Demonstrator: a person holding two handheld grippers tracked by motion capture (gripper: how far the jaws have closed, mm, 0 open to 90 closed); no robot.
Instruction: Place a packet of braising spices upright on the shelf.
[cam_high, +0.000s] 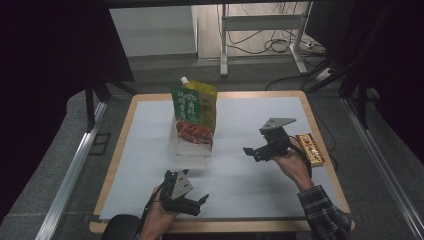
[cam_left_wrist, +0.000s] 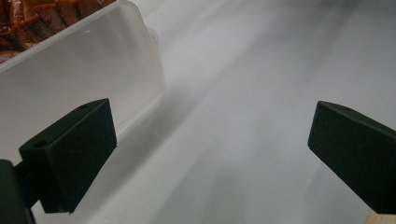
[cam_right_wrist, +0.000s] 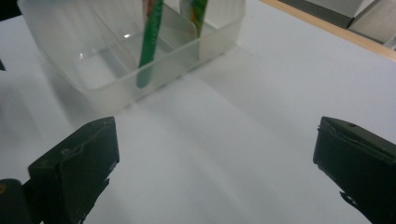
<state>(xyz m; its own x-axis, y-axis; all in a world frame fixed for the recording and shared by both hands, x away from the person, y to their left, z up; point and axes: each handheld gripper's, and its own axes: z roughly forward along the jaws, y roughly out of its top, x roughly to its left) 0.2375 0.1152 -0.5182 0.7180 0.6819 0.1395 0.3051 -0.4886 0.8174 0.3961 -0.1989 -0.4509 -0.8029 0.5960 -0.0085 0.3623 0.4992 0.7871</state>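
A green and yellow food pouch (cam_high: 195, 111) with a white spout stands upright in a clear plastic container (cam_high: 191, 150) at the table's middle. My left gripper (cam_high: 199, 205) is near the front edge, below the container, open and holding nothing. In the left gripper view the left gripper (cam_left_wrist: 212, 140) has the container (cam_left_wrist: 79, 65) at its upper left, with the pouch (cam_left_wrist: 28, 18) seen through the wall. My right gripper (cam_high: 252, 154) hovers right of the container, open and holding nothing. The right gripper view shows the right gripper (cam_right_wrist: 215, 154) facing the container (cam_right_wrist: 116, 79) and the pouch (cam_right_wrist: 150, 37).
A small red and yellow box (cam_high: 310, 149) lies at the table's right edge, just behind my right hand. A white mat (cam_high: 250, 115) covers the wooden table top. Beyond the far edge are a metal stand's legs (cam_high: 223, 45) and floor cables.
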